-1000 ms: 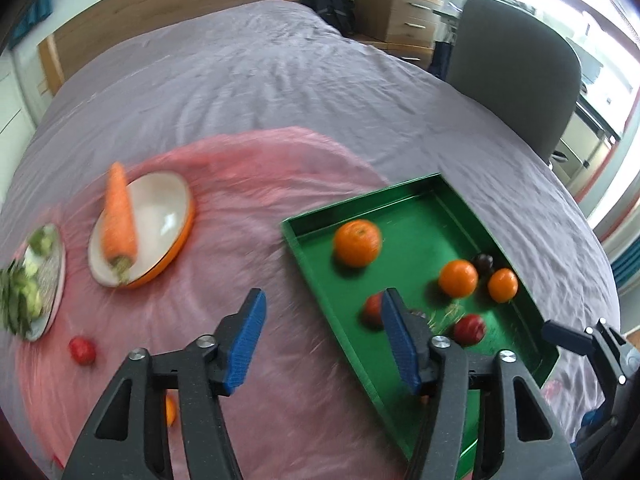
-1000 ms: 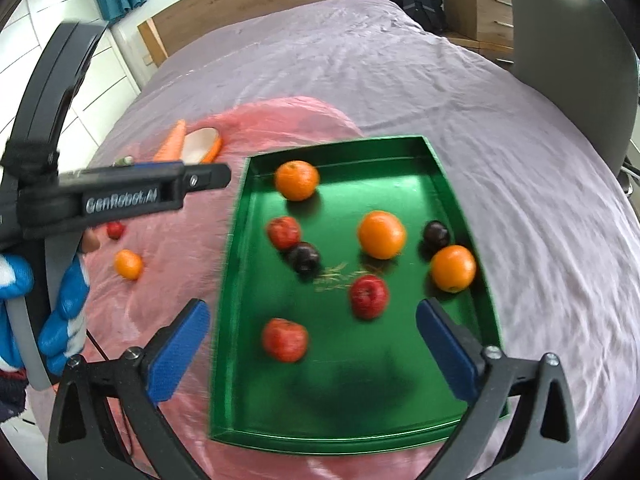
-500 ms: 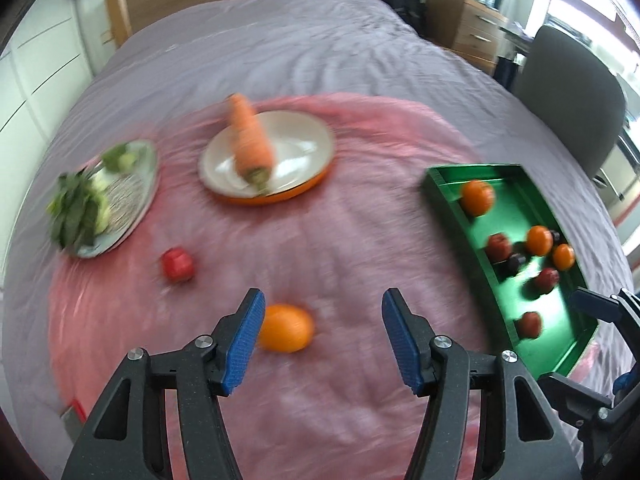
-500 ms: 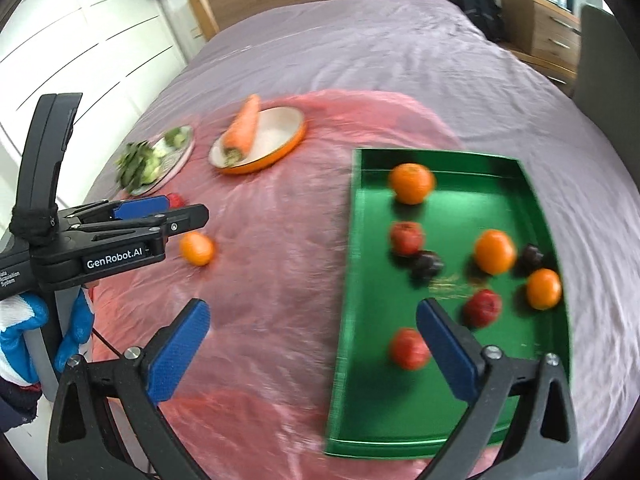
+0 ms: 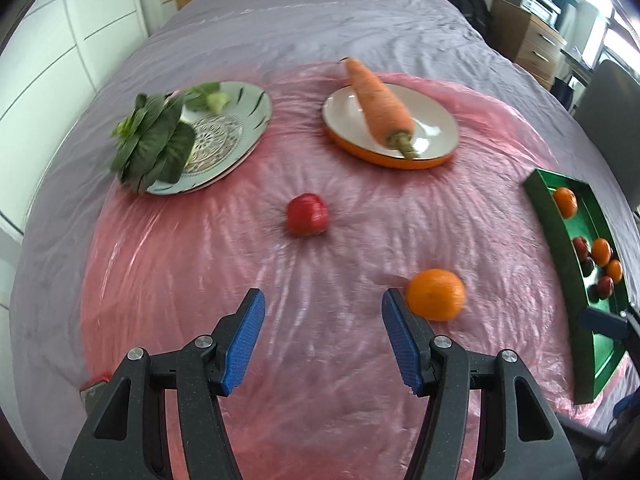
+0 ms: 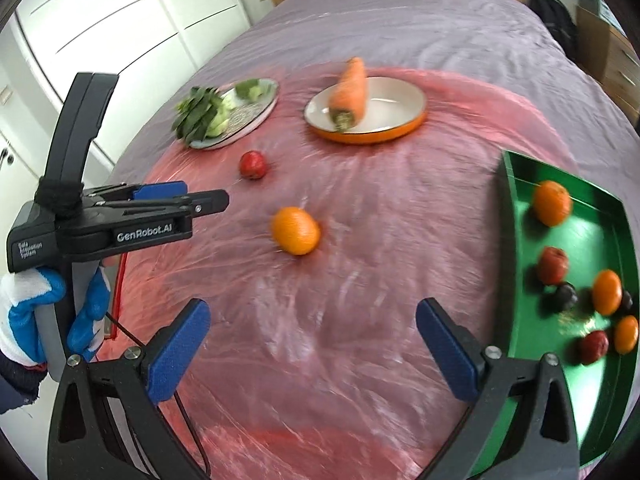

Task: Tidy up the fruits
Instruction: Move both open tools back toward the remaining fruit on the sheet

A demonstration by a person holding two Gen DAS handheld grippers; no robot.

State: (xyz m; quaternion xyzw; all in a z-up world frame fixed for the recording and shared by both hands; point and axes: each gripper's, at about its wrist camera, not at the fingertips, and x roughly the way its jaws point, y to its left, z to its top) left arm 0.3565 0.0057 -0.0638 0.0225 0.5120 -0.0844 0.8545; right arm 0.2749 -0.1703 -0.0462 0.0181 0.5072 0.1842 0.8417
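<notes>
Both grippers, left gripper [image 5: 320,340] and right gripper [image 6: 312,344], hang apart and empty over the pink sheet [image 5: 320,400]; the orange [image 5: 437,294] sits beside the left one's right finger, so centre over it before squeezing toward the green tray [image 6: 520,216].

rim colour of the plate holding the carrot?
Orange rim, white inside. The plate under the carrot shows it best in the right wrist view.

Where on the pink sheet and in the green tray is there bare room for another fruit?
Free: the green tray's near end, and the pink sheet between the loose orange and the tray. Crowded: the tray's far right corner.
</notes>
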